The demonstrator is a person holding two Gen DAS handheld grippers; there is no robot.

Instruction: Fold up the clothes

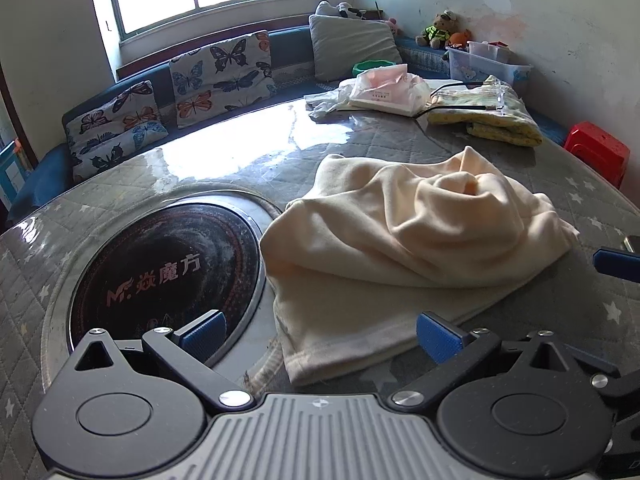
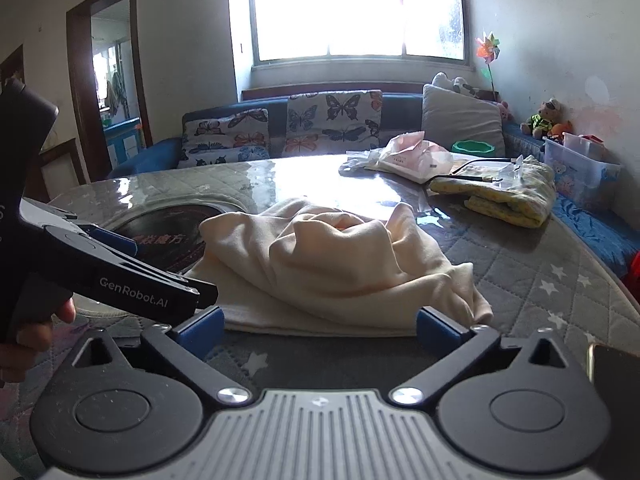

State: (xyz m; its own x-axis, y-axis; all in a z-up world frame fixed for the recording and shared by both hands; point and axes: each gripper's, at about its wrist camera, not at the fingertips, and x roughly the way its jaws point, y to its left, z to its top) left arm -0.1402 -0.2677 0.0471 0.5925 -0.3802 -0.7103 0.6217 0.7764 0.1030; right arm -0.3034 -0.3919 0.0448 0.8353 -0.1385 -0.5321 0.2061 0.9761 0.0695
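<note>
A cream garment [image 1: 400, 248] lies crumpled on the quilted round table [image 1: 240, 168], its flat hem edge toward me. My left gripper [image 1: 320, 334] is open and empty, its blue pads spread just above the garment's near corner. In the right wrist view the same garment [image 2: 340, 264] lies ahead of my right gripper [image 2: 320, 326], which is open and empty at its near edge. The left gripper's body [image 2: 120, 276] shows at the left there, and a right gripper fingertip [image 1: 616, 262] shows at the right edge of the left wrist view.
A black round heater plate [image 1: 168, 276] is set into the table left of the garment. A folded yellow cloth [image 1: 492, 114] and a plastic-wrapped packet [image 1: 388, 92] lie at the far side. A sofa with butterfly cushions [image 1: 216, 76] and a red stool [image 1: 598, 152] surround the table.
</note>
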